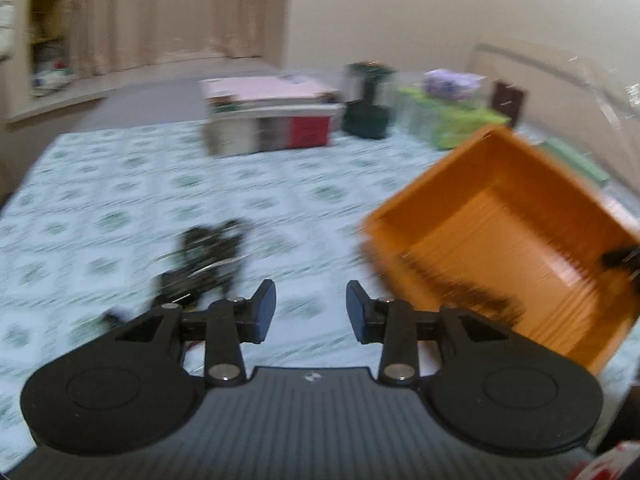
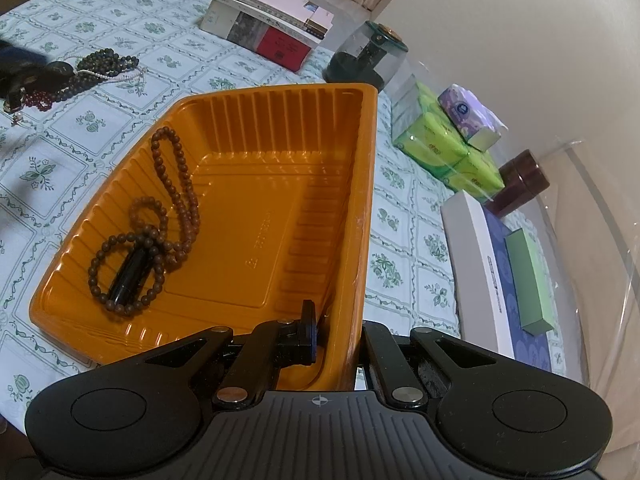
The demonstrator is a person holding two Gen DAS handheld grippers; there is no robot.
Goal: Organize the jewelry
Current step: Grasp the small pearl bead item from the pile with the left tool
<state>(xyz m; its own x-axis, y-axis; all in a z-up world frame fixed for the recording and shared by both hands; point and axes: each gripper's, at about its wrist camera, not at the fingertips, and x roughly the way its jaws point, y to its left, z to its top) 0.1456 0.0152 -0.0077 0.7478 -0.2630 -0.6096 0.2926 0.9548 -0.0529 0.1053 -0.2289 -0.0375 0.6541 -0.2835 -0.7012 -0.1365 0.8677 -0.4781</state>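
Note:
An orange plastic tray [image 2: 280, 128] lies on the patterned tablecloth; in the left wrist view it [image 1: 500, 184] is at the right, blurred. A brown bead necklace [image 2: 176, 188] with a black cylinder [image 2: 128, 272] lies in its left part. My right gripper [image 2: 340, 332] is shut on the tray's near right wall, one finger inside and one outside. A pile of dark bead jewelry [image 2: 92, 68] lies on the cloth at far left; in the left wrist view the pile [image 1: 204, 264] is just ahead-left of my left gripper [image 1: 311, 312], which is open and empty.
Stacked books [image 2: 272, 20] stand at the back. A dark glass jar [image 2: 368, 56], green tissue packs [image 2: 444, 144], a brown jar [image 2: 520, 180] and a white-and-blue box [image 2: 492, 272] with a green block line the right side. A clear plastic sheet [image 2: 592, 200] curves at far right.

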